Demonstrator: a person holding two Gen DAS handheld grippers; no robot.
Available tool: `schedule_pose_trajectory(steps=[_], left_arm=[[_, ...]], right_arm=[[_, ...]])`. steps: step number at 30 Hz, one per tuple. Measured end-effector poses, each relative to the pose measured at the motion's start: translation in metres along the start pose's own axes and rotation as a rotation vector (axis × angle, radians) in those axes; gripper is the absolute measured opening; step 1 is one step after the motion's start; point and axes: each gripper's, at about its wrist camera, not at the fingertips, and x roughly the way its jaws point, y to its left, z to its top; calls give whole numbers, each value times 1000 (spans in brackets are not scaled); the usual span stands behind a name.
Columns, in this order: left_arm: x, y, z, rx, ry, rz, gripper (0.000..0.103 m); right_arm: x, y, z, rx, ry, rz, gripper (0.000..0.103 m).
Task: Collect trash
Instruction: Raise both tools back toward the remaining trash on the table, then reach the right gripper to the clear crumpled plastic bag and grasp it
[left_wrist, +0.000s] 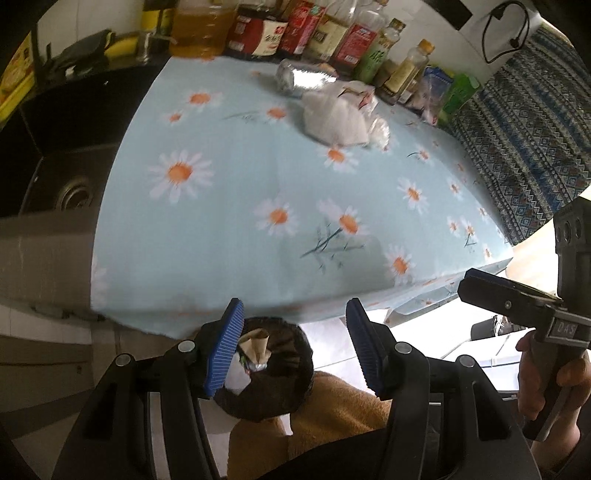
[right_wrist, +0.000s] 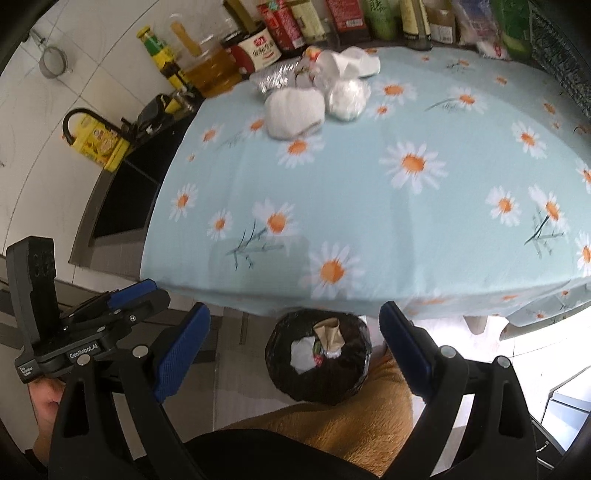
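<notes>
A black-lined trash bin (left_wrist: 273, 384) stands on the floor below the table's near edge, holding a brown paper scrap, white paper and small wrappers; it also shows in the right wrist view (right_wrist: 325, 373). My left gripper (left_wrist: 295, 347) is open and empty above the bin. My right gripper (right_wrist: 295, 350) is open and empty, also over the bin. At the table's far side lie crumpled white tissues (left_wrist: 336, 118) (right_wrist: 295, 110), a clear plastic bag (right_wrist: 349, 96) and a silver foil wrapper (left_wrist: 303, 79) (right_wrist: 275, 77).
A daisy-print cloth covers the table (left_wrist: 258, 192) (right_wrist: 369, 192). Bottles and jars (left_wrist: 295, 33) (right_wrist: 332, 22) line its far edge. A dark sink (left_wrist: 59, 170) lies left. A patterned cloth (left_wrist: 528, 140) hangs right. An orange-brown garment (right_wrist: 351, 421) is near the bin.
</notes>
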Motion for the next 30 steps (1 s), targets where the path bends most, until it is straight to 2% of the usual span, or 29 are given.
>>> schedule_pose_trajectory(steps=[11, 30], left_arm=[[14, -23, 36, 10, 2, 0, 56], [34, -42, 83, -111, -24, 37, 56]], right_arm=[[-10, -32, 47, -8, -31, -12, 92], [19, -70, 152, -123, 2, -3, 92]])
